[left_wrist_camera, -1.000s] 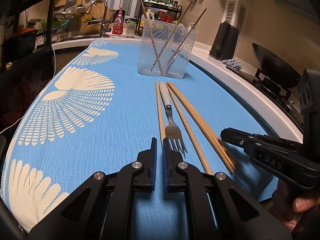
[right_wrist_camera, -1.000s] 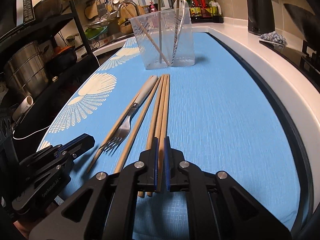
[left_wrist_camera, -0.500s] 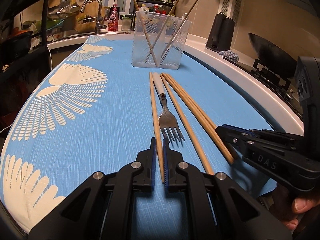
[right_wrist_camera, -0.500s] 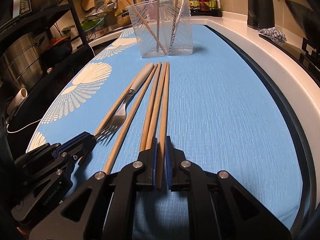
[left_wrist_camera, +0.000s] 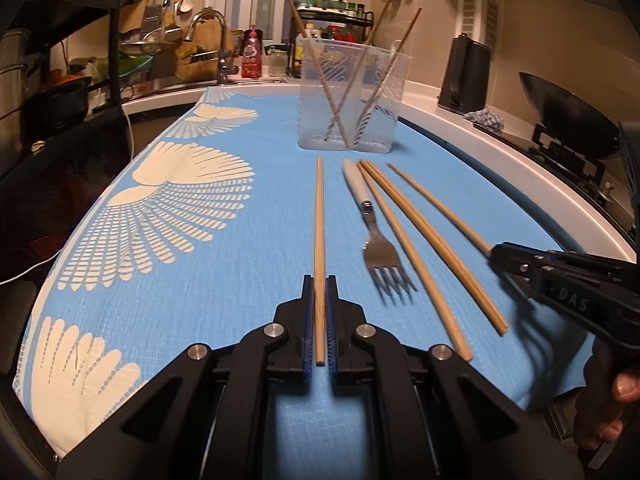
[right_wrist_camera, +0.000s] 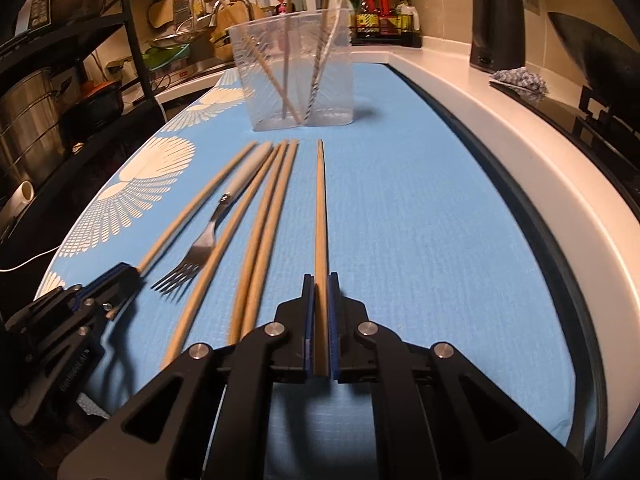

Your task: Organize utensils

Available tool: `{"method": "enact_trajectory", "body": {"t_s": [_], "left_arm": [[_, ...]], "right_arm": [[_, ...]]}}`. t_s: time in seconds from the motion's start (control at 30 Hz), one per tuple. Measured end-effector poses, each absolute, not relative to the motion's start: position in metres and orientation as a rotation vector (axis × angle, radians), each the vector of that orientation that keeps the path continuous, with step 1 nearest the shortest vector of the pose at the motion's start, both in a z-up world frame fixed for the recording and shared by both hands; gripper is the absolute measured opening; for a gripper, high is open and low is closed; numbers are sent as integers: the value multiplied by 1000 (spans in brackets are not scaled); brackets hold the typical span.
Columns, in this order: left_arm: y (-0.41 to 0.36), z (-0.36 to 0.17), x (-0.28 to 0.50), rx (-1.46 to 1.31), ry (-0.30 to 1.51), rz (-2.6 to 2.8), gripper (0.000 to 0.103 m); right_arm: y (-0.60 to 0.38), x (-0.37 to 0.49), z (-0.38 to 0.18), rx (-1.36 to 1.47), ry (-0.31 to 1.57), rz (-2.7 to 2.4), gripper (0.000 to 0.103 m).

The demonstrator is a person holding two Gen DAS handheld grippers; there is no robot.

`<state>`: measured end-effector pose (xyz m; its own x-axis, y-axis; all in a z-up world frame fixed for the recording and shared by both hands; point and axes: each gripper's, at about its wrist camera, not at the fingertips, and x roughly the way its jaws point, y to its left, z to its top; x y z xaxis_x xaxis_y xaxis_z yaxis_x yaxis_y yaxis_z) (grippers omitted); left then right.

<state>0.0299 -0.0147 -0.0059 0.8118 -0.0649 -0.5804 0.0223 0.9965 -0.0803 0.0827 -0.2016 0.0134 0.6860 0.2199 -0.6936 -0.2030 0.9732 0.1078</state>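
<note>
1. Left gripper (left_wrist_camera: 319, 300) is clamped on one wooden chopstick (left_wrist_camera: 319, 220), which runs straight ahead between the blue pads toward the clear plastic holder (left_wrist_camera: 352, 92).
2. Right gripper (right_wrist_camera: 319, 300) is doing the same thing, pinched shut on its own chopstick (right_wrist_camera: 320, 208), pulled a bit apart from the rest of the bunch.
3. Readable writing: the right gripper's body shows "DAS" in the left wrist view, kinda blurry. The lettering on the left gripper's side in the right wrist view is too smeared to read.
4. Both grippers point forward and tilt down toward the counter (right_wrist_camera: 460, 92). A bit of hand (left_wrist_camera: 612, 404) shows wrapped under the right one.
5. Between the two held sticks, flat on the blue mat (left_wrist_camera: 240, 300): a fork (left_wrist_camera: 380, 252) with a pale handle, plus three more loose chopsticks (left_wrist_camera: 432, 240) just beside it.
6. The holder stands at the mat's far end with a few chopsticks already leaning inside.
</note>
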Motion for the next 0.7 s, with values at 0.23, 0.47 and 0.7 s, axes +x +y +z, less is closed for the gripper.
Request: {"method": "enact_trajectory", "body": {"t_s": [0.23, 0.47, 0.7], "left_arm": [[-12, -9, 34, -82, 630, -36, 6], [-10, -12, 33, -91, 615, -32, 6], [-10, -12, 33, -88, 614, -29, 6]], "right_arm": [[-211, 86, 8, 38, 782, 219, 8], [-212, 77, 4, 34, 724, 218, 8], [-210, 73, 2, 17, 690, 216, 8]]}}
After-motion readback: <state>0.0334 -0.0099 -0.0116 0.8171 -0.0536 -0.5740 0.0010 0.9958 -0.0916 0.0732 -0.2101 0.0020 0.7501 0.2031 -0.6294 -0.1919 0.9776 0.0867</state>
